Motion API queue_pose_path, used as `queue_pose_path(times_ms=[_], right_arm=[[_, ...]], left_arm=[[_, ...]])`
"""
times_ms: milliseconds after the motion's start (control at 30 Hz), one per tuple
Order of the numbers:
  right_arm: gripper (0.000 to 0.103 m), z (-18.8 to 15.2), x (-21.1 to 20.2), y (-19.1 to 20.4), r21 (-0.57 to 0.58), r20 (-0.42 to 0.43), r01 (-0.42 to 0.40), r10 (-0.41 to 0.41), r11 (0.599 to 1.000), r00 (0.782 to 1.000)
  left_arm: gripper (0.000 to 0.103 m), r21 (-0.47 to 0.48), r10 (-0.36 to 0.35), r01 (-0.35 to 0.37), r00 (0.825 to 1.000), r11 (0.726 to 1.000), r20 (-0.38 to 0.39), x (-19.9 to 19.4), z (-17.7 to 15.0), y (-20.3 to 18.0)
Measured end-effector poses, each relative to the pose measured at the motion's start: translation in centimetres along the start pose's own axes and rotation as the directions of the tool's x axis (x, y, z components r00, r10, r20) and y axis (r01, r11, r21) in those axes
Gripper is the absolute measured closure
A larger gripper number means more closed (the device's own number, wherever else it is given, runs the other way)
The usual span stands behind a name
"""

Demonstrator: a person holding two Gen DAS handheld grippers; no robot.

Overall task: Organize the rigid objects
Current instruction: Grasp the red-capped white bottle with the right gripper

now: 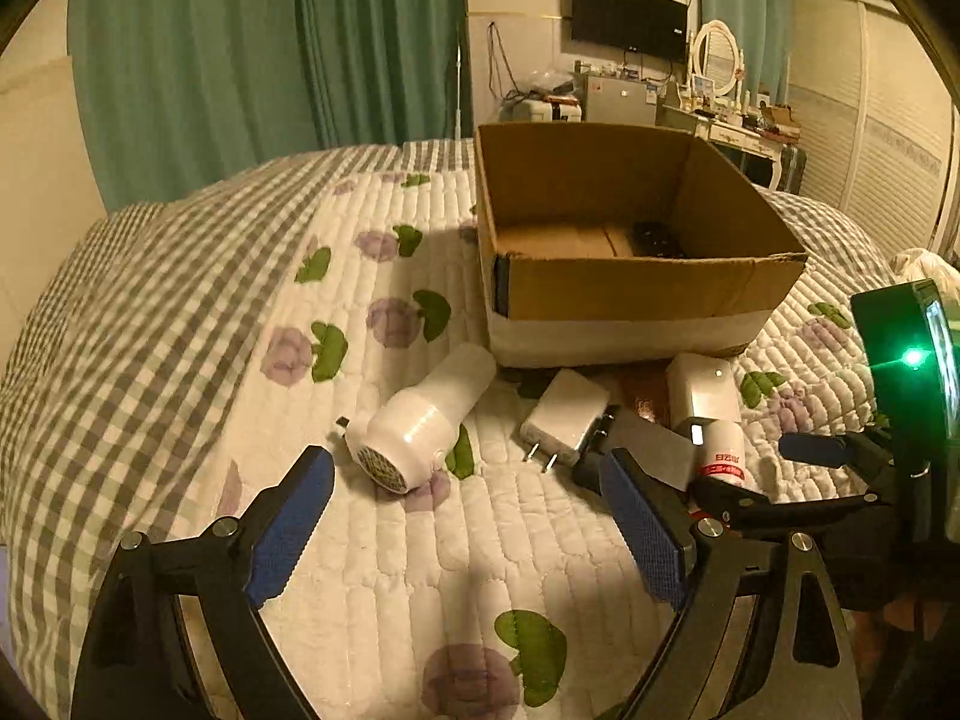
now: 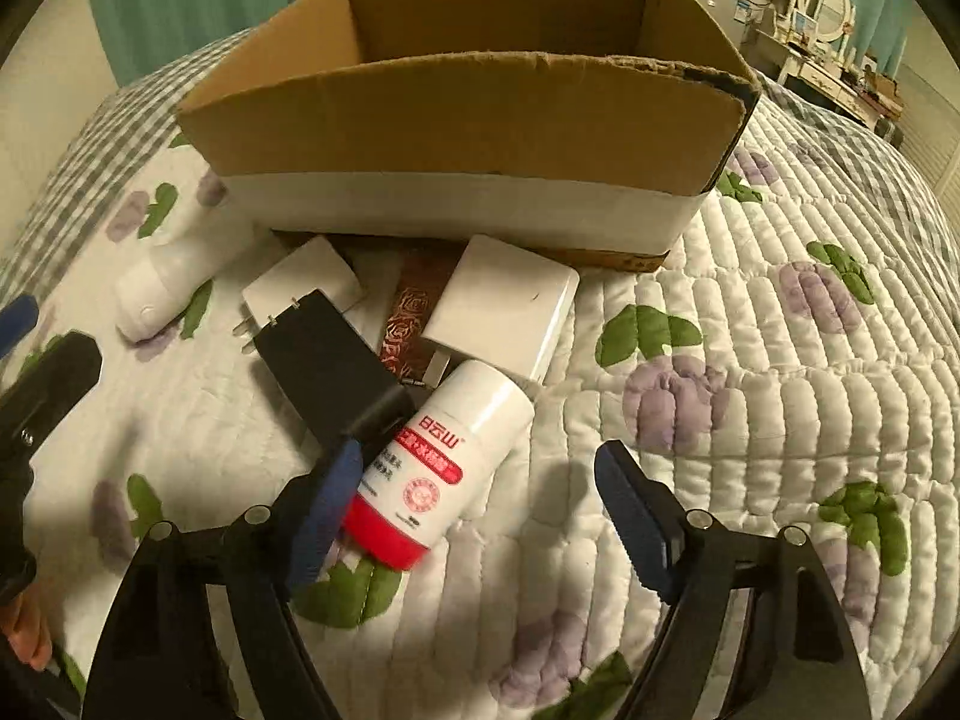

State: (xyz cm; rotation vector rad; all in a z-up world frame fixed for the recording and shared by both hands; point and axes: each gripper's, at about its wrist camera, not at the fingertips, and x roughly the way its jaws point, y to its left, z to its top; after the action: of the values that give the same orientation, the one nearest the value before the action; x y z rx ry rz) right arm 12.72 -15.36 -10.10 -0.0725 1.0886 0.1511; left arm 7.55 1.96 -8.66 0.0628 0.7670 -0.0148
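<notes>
With my right gripper (image 2: pixel 480 516) spread wide and its left finger touching the red-capped bottle (image 2: pixel 441 462) lying between the fingers, I'd centre before closing (round, likely to roll), while my left gripper (image 1: pixel 468 516) hangs wide and empty.

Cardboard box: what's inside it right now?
Left wrist view shows one dark object on the floor of the cardboard box, near its right wall. The near wall hides the front strip of the floor.

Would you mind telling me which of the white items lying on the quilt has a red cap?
The white bottle between the right gripper's open fingers: red cap and red label. The two chargers are plain white.
</notes>
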Motion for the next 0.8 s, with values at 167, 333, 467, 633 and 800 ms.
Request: queue_pose_path(times_ms=[167,333,467,633,800], right_arm=[[0.037,-0.2,2.5,0.8,-0.02,-0.079,0.038,-0.04,0.999,0.996],[0.065,-0.3,1.8,0.7,-0.033,-0.027,0.048,-0.049,0.998,0.998],[0.067,-0.2,-0.5,-1.0,-0.013,0.029,-0.001,0.001,1.0,1.0],[0.067,0.9,-3.6,-3.1,-0.038,0.106,0.003,0.001,0.999,0.994],[0.067,1.8,-4.5,-4.5,-0.061,0.151,0.023,-0.014,0.998,0.988]], left_arm=[[0.011,-0.015,-0.001,0.001,1.0,1.0,-0.017,0.2,-0.1,0.3],[0.011,0.0,0.013,-0.013,0.999,1.0,-0.032,0.1,-0.1,-0.1],[0.011,0.027,0.031,-0.029,0.996,0.999,-0.079,0.2,0.1,-1.3],[0.011,0.004,0.006,-0.005,0.991,1.0,-0.136,1.2,0.7,-3.7],[0.011,-0.078,0.015,-0.029,0.985,0.997,-0.171,3.3,1.6,-6.7]])
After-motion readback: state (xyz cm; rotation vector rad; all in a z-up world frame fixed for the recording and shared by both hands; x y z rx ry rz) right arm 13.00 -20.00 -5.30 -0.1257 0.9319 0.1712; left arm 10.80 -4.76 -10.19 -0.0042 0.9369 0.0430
